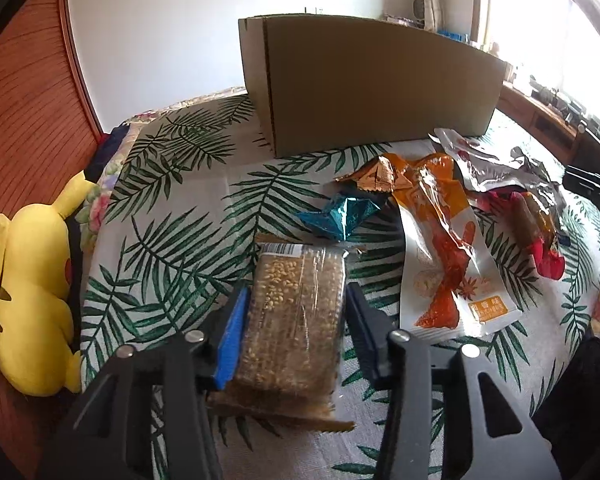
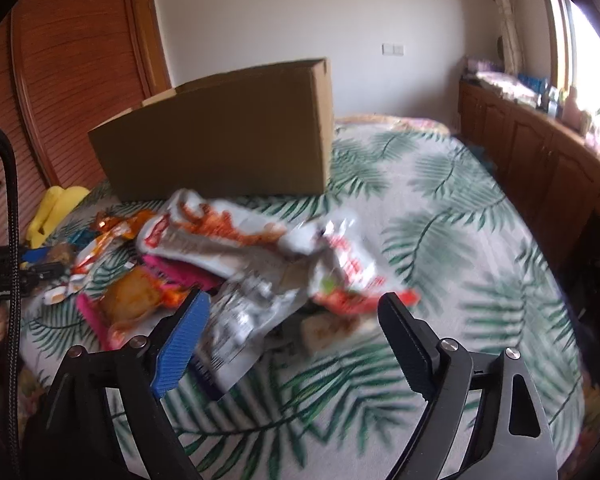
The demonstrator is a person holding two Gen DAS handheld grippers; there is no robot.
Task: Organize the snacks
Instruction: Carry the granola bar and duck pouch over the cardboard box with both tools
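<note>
left gripper [image 1: 294, 320] looks clamped on the grain bar [image 1: 296, 312] lying on the leafy bedspread [image 1: 172, 240], pickup step; right gripper [image 2: 292, 340] gapes over the snack pile [image 2: 252, 248]; next I'd guess lift into the cardboard box [image 1: 372, 80]

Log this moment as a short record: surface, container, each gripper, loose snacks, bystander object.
surface: leaf-print cloth
container: cardboard box, standing at the far side of the cloth, behind the snacks
left gripper: closed on a clear-wrapped grain bar, pads at its two long sides
right gripper: open, jaws wide, over the snack pile; view blurred
loose snacks: orange-and-white pouch, teal foil packet, silver pouch
bystander object: yellow plush toy at the cloth's left edge
</note>
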